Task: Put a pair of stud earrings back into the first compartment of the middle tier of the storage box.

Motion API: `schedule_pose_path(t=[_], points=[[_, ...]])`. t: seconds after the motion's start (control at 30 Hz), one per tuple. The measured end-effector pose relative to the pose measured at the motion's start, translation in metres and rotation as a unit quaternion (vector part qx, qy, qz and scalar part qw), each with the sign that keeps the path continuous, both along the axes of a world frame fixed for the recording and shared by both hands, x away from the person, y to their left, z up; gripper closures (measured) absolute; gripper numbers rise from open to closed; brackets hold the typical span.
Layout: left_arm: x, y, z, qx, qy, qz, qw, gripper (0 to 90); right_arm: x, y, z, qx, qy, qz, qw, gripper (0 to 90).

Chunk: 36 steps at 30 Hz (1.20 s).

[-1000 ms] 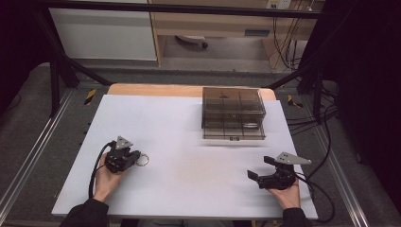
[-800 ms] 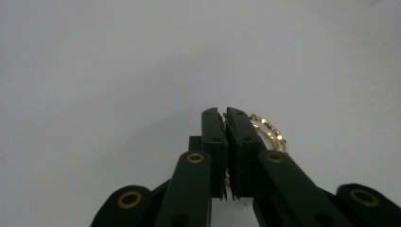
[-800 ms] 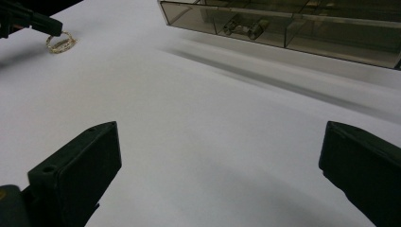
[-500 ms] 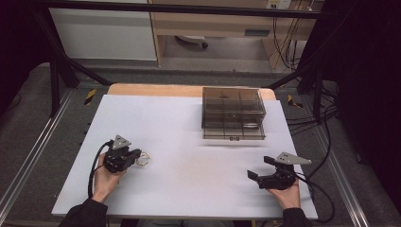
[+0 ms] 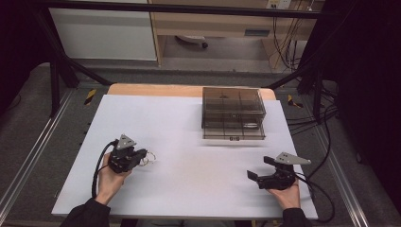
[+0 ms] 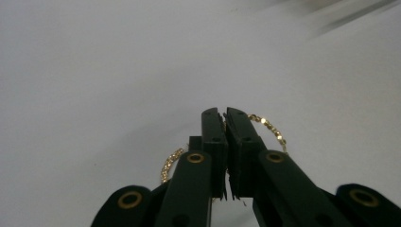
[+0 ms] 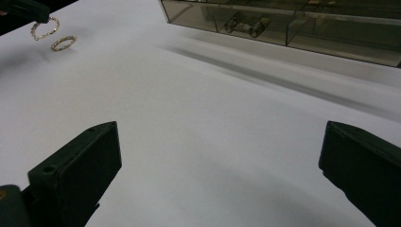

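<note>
— What is the left gripper [image 6: 225, 116] doing?
— Its jaws are pinching tight on a gold chain bracelet [image 6: 270, 128], which is looping out on both sides of them above the white table [image 5: 189, 137].
— And the other hand?
— The right gripper [image 5: 259, 169] is sitting wide open near the front right edge, gripping nothing. A second bracelet [image 7: 63, 43] is lying on the table just beside the left one, and the smoky drawer box [image 5: 232, 112] is standing at the far side

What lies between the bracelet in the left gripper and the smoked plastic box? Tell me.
Nothing visible. The left gripper is shut on the gold bracelet; bare white table runs from there to the box. A second gold ring lies just beside the gripper.
</note>
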State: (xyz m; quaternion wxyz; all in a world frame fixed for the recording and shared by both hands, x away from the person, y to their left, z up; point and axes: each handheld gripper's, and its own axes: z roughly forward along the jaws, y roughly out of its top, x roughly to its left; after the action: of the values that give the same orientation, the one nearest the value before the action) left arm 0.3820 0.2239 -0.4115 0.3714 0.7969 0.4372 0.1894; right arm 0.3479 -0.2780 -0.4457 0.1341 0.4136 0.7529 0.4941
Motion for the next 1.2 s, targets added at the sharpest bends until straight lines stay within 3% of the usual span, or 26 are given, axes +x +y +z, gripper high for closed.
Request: schedule_pose_path(t=[0.67,1.2], points=[[0.012,-0.048,0.011,-0.014,0.001,-0.032,0.9994,86.5,0.000,0.000,0.000,-0.003,-0.001,0.003,1.0000,0.5],[0.025,-0.084,0.028,-0.018,-0.007,-0.054,0.9984,86.5,0.000,0.000,0.000,-0.004,-0.002,0.002,1.0000,0.5]])
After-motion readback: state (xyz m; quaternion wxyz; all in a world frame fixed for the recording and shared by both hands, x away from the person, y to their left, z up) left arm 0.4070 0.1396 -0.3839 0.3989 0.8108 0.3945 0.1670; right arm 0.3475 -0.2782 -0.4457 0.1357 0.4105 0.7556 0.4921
